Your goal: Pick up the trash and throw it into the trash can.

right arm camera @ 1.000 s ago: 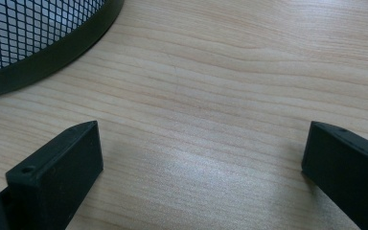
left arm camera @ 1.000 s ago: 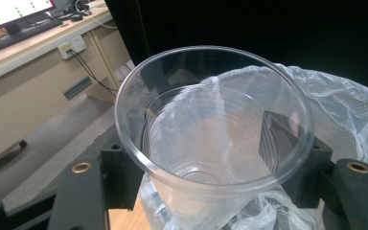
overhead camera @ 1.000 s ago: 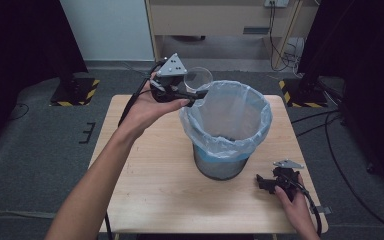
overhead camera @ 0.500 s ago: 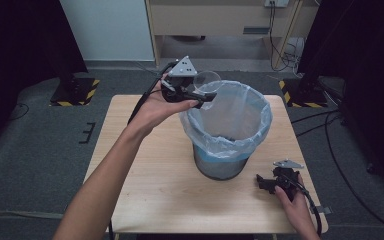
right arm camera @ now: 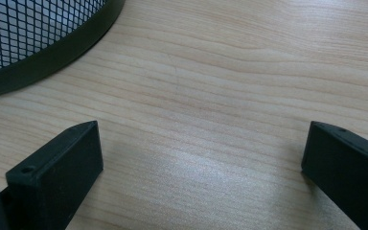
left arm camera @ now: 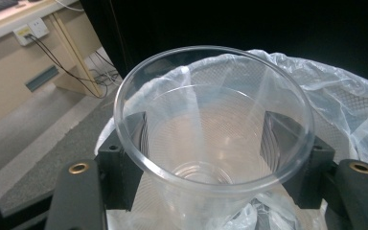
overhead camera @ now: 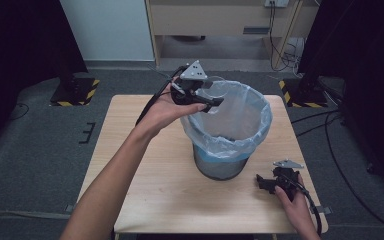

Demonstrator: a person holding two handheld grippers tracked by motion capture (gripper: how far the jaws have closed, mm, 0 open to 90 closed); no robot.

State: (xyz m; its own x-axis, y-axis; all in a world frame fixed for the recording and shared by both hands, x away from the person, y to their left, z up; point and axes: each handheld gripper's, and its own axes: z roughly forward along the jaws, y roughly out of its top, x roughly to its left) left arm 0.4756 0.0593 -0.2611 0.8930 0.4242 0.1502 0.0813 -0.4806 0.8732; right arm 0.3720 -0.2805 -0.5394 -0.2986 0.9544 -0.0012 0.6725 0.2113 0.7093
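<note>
High view: left gripper (overhead camera: 211, 99) holds a clear plastic cup (overhead camera: 215, 88) over the bin's (overhead camera: 228, 131) far-left rim, mid-tabletop (overhead camera: 145, 165).

Left gripper view: jaws pinching the cup (left arm camera: 214, 120) below its rim; light, thin-walled, slippery, crushable.

Right gripper view: jaws spread, empty, near the tabletop's near-right corner.

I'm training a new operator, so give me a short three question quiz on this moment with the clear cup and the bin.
1. True or false: the left gripper has its jaws closed on the clear plastic cup.
2. Where is the cup relative to the lined mesh bin: A) at the bin's far rim, B) on the wooden table, C) on the floor?
3. What stands between the right gripper jaws?

Key:
1. True.
2. A.
3. Nothing; they stand open over bare table beside the bin's base.
</note>
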